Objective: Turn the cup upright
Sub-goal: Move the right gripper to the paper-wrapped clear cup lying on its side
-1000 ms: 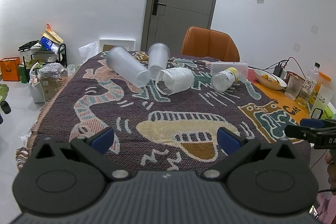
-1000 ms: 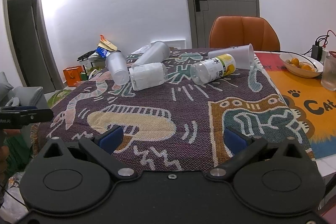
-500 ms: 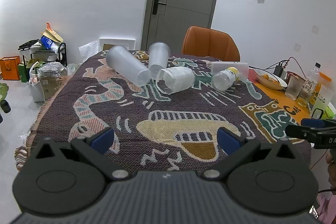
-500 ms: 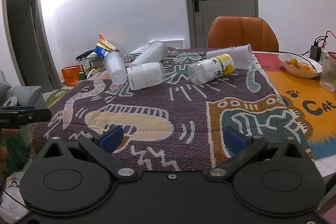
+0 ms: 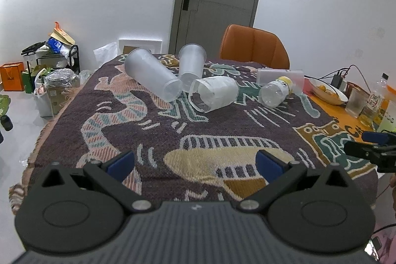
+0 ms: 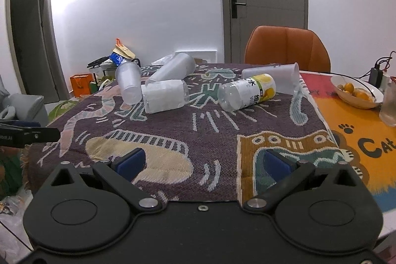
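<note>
Several frosted plastic cups lie on their sides at the far end of a patterned woven cloth. A long cup lies at the left, a second cup behind it, and a short white-sleeved cup in the middle with its mouth toward me. Another cup lies behind a clear bottle. In the right wrist view the sleeved cup and bottle lie mid-table. My left gripper and right gripper are open, empty, near the table's front edge.
An orange chair stands behind the table. A bowl of oranges, a glass, bottles and cables sit on the orange mat at the right. Bags and a rack stand on the floor at the left.
Both grippers have edged slightly forward and upward toward the table. The cups and bottle have not moved.
</note>
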